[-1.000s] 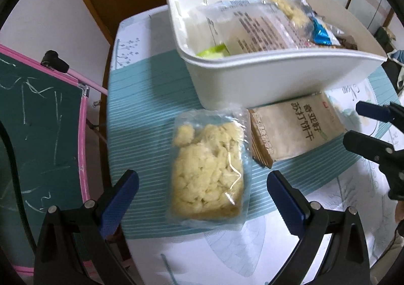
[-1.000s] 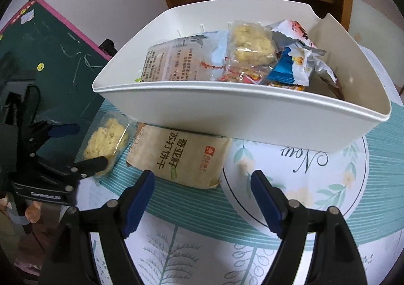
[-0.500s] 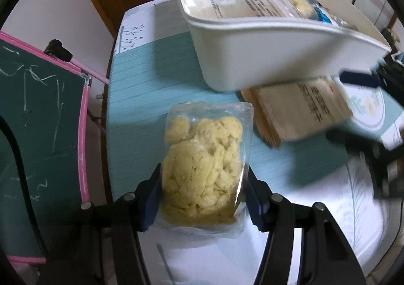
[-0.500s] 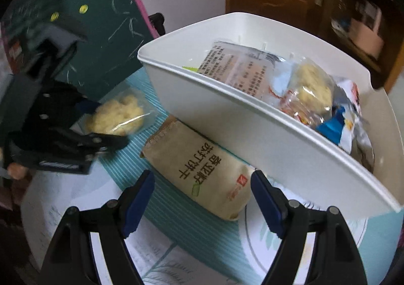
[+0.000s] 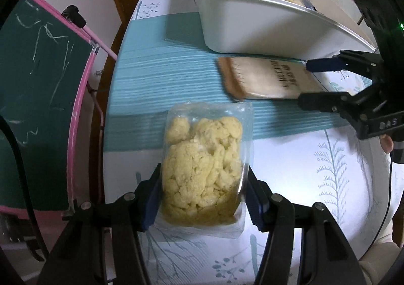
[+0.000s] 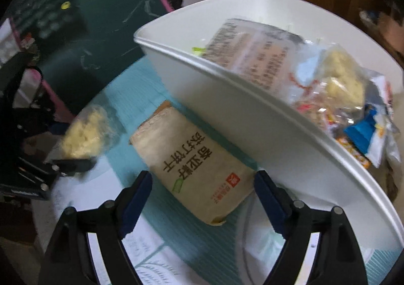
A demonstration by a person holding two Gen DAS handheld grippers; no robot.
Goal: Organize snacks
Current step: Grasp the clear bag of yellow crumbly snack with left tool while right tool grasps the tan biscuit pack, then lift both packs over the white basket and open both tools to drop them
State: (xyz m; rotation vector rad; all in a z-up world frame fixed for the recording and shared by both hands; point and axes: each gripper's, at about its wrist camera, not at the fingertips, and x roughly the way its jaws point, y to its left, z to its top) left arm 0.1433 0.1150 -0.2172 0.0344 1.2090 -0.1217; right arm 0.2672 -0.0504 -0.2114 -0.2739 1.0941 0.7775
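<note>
Left gripper: jaws clamped on the near end of the clear bag of yellow puffs.
Right gripper: jaws spread wide either side of the tan cracker pack, not touching it.
Cracker pack: flat on the tabletop, right against the white bin.
Only the right view: packets piled in the bin, printed pack, blue wrapper.
Only the left view: the tabletop's leaf print.

A green chalkboard with pink frame stands beside the table.
</note>
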